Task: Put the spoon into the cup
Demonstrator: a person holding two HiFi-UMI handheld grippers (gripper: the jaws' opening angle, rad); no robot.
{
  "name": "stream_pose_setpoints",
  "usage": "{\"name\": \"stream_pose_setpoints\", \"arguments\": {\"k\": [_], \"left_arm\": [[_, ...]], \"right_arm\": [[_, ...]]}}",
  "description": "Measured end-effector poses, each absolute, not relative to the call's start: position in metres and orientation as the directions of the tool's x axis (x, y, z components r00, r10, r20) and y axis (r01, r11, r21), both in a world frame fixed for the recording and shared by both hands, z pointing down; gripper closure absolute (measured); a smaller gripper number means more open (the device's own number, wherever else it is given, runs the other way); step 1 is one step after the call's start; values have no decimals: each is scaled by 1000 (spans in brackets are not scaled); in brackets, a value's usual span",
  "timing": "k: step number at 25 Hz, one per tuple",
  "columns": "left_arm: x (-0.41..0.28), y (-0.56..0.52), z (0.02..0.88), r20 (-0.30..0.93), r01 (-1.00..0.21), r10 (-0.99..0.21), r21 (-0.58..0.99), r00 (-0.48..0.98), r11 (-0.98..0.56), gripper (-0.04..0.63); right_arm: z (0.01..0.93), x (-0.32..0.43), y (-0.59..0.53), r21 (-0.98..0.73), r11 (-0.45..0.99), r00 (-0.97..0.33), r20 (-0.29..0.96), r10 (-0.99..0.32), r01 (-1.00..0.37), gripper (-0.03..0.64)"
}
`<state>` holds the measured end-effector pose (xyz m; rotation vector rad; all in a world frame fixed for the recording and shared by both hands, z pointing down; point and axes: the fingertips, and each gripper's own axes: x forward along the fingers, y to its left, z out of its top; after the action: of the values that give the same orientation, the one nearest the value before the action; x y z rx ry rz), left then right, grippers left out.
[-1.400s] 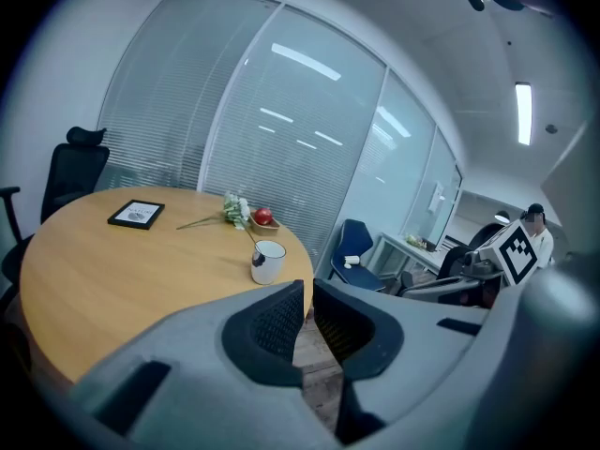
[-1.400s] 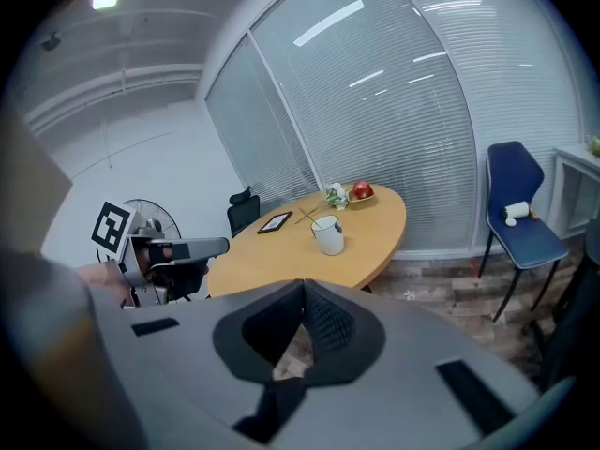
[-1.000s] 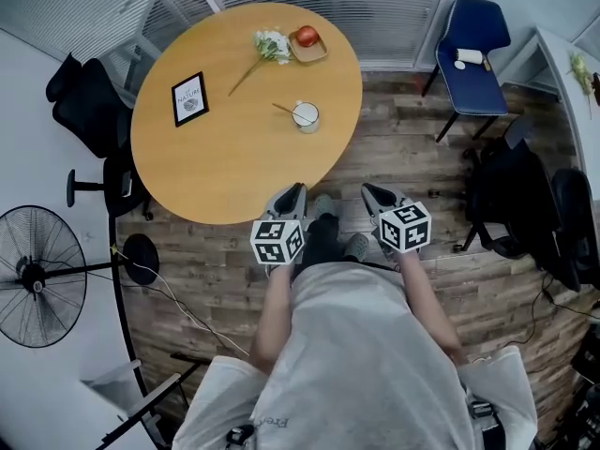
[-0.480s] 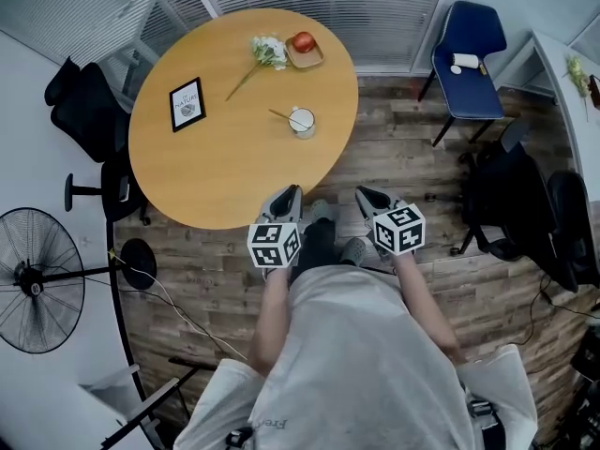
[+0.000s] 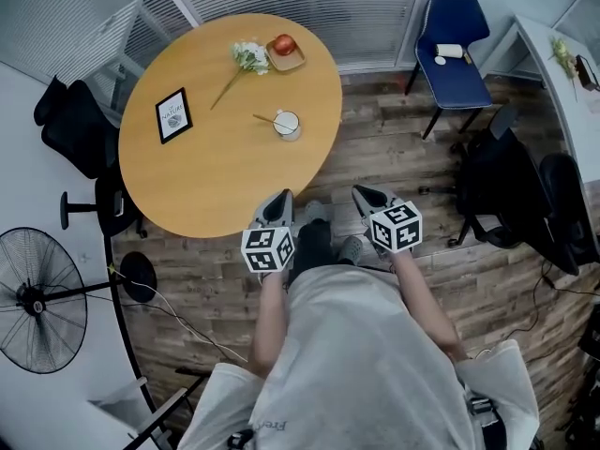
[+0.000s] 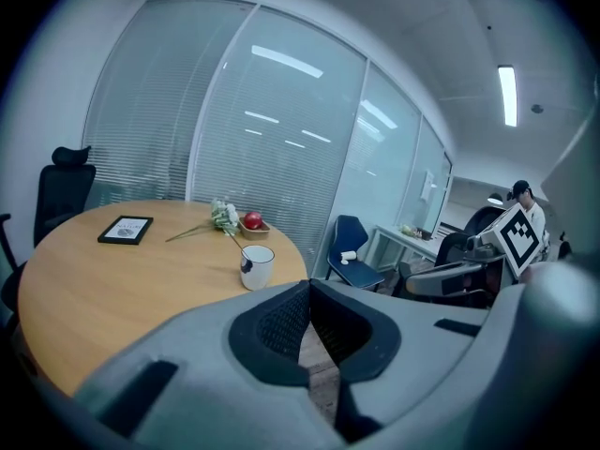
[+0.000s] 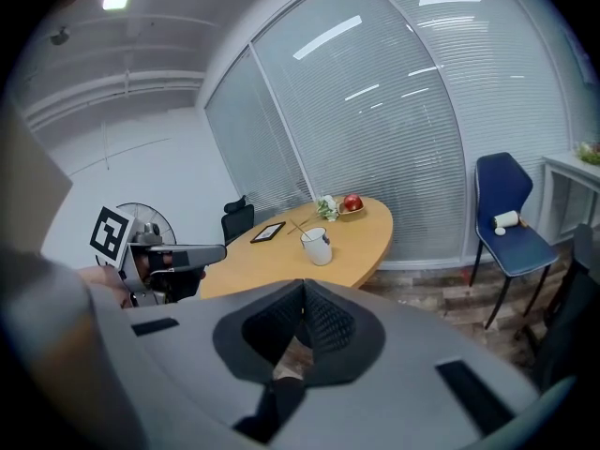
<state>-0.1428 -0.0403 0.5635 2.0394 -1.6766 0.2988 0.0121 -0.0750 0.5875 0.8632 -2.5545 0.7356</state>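
You hold your left tool (image 5: 278,202) and right tool (image 5: 366,197) side by side in front of your body, at the near edge of the round worktop (image 5: 216,157). Each has its jaws pressed together with nothing between them. The white cup (image 5: 287,124) stands well apart from both tools toward the far side of the worktop. The spoon (image 5: 263,118) sits in it, handle slanting out over the rim to your left, with a flower (image 5: 246,59), an apple (image 5: 284,45) and a framed picture (image 5: 173,114) lying beyond and beside it.
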Motion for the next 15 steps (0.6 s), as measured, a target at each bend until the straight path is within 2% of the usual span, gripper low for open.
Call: {"name": "stream_pose_setpoints", "arguments": {"k": [15], "left_arm": [[-144,-39,565,458,-967,-865,229,207,-110,586]], "right_arm": [[585,11,-68,-343,712,-769,466,-438,-613,620]]}}
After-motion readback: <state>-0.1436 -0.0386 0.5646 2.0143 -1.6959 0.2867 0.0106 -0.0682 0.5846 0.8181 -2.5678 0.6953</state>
